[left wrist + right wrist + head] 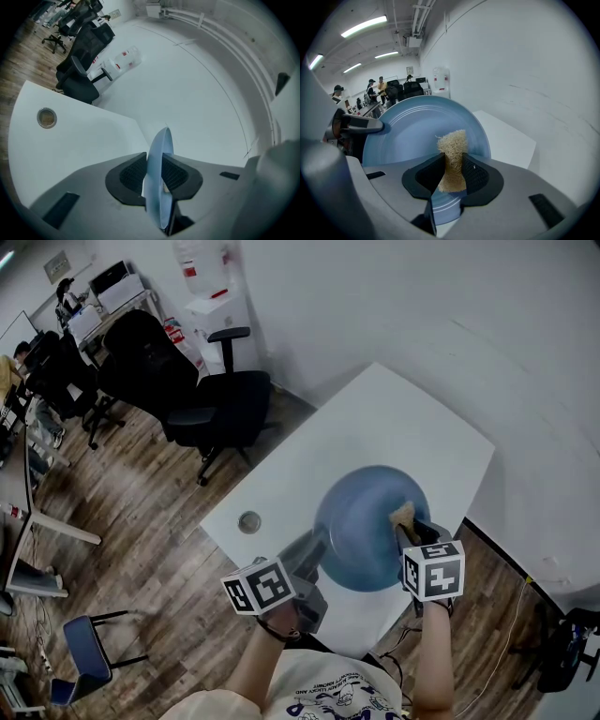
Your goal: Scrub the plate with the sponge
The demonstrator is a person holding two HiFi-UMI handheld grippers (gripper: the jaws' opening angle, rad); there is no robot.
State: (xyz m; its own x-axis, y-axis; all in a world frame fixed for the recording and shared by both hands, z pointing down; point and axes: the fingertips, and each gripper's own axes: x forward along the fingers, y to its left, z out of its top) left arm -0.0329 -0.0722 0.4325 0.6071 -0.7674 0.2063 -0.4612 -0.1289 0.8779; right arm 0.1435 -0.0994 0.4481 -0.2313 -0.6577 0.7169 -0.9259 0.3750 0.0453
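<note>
Looking down in the head view, one blue plate [361, 526] is held tilted above the near end of the single white table [375, 418]. Two grippers meet it. The left gripper [314, 554] is at its left rim. The right gripper [405, 526] is at its right side and carries one tan sponge [403, 514]. One round grommet [249, 521] sits in the tabletop left of the plate, and two black office chairs [220, 404] stand on the wood floor beyond.

In the left gripper view, the plate [157, 173] shows edge-on. The left gripper [154, 176] has both pads pressed against its faces, clamping the rim. The grommet [47, 117] lies well off to the left.

In the right gripper view, the right gripper [452, 176] pinches the lower half of the sponge [452, 154] between its two narrowed jaws. The fibrous top sticks out in front of the plate's [412, 131] inner face. Whether it touches cannot be told. The left gripper [356, 124] grips the plate's left edge.
</note>
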